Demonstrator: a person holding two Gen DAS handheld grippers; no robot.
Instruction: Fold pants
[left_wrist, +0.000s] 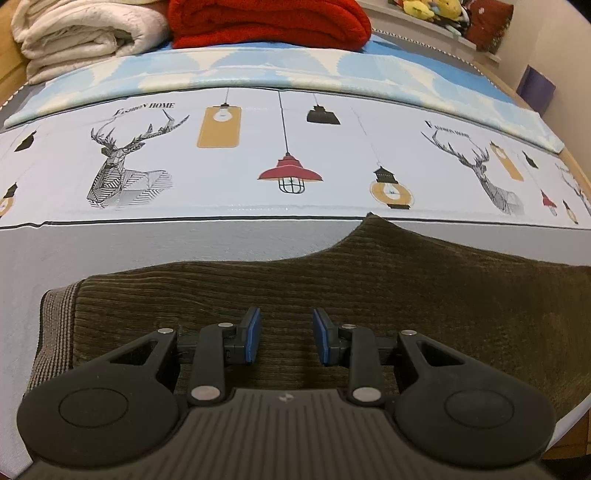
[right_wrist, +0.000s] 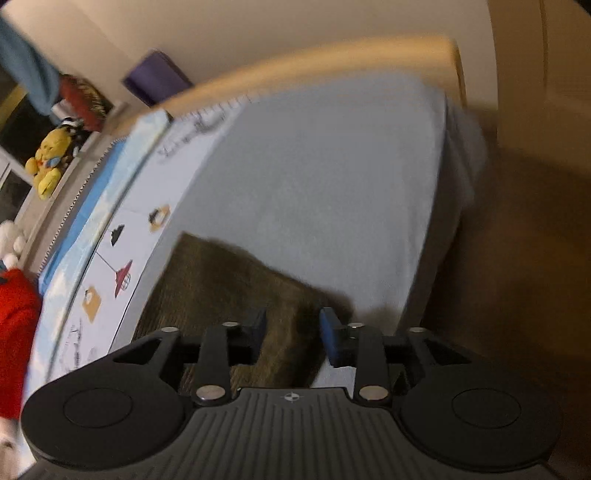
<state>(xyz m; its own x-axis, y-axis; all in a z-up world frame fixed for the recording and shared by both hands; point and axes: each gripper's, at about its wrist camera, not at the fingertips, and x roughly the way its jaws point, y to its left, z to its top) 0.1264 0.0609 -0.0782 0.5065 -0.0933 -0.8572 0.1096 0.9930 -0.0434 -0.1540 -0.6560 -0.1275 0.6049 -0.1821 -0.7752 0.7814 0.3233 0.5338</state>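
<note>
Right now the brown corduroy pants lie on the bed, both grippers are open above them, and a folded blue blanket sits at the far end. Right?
Not quite: the left wrist view shows the folded blanket is red. Pants, bed, open left gripper and right gripper are as stated.

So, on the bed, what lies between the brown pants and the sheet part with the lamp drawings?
Only a bare grey strip of sheet lies between the pants and the lamp drawings, seen in the left wrist view.

Both wrist cameras are looking steeply down along their fingers, close above the bed, the right view rolled and blurred, sharing the brown corduroy pants (left_wrist: 369, 280) (right_wrist: 221, 280).
</note>
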